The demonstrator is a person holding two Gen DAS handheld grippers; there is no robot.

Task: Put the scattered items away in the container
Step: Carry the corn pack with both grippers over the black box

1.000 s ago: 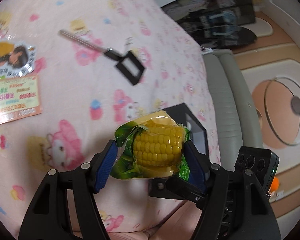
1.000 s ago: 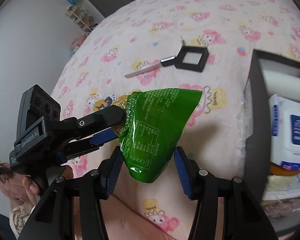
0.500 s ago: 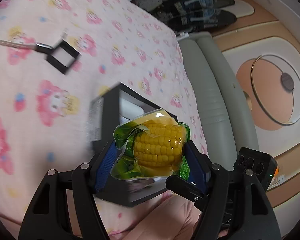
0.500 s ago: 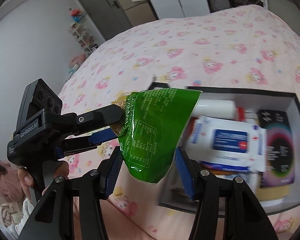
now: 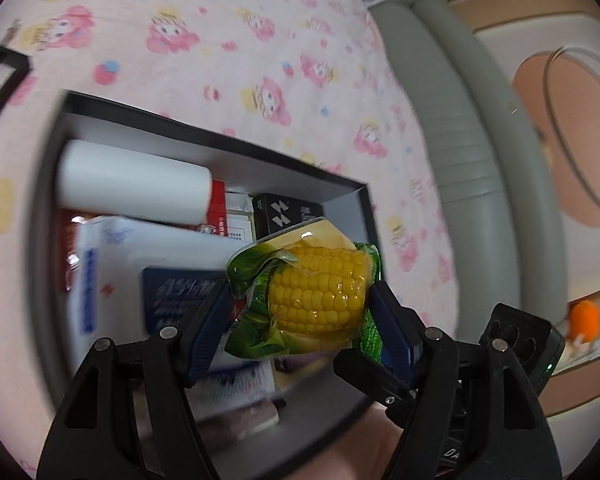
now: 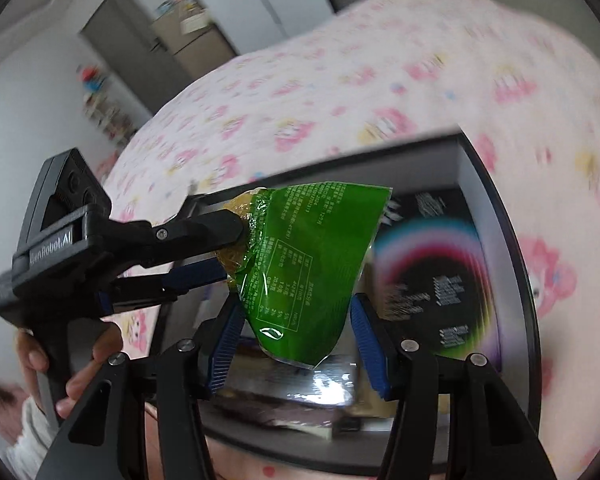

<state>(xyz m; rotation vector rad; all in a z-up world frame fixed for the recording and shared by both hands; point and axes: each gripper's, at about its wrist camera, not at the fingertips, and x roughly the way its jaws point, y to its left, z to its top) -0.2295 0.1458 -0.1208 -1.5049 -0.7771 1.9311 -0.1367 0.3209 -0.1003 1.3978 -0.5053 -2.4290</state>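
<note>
A vacuum-sealed corn cob pack (image 5: 316,292), yellow cob in green wrap, hangs over the open black box (image 5: 220,136). My left gripper (image 5: 300,304) is shut on it, blue pads pressing both sides. In the right wrist view the left gripper (image 6: 236,248) clamps the pack's (image 6: 312,264) upper left end. My right gripper (image 6: 298,340) is open, and the pack's green tail hangs between its pads without touching them. The box (image 6: 528,320) holds a white roll (image 5: 132,184), a blue-and-white wipes pack (image 5: 112,264) and a black carton (image 6: 432,272).
The box lies on a pink cartoon-print bed sheet (image 5: 220,40). A black square-framed tool (image 5: 0,80) lies on the sheet at far left. A grey padded bed edge (image 5: 460,140) runs along the right. A person's hand (image 6: 80,368) grips the left tool's handle.
Both grippers have carried the corn pack sideways from above the bare sheet to above the open box. The black framed tool has slid to the left edge of the view.
</note>
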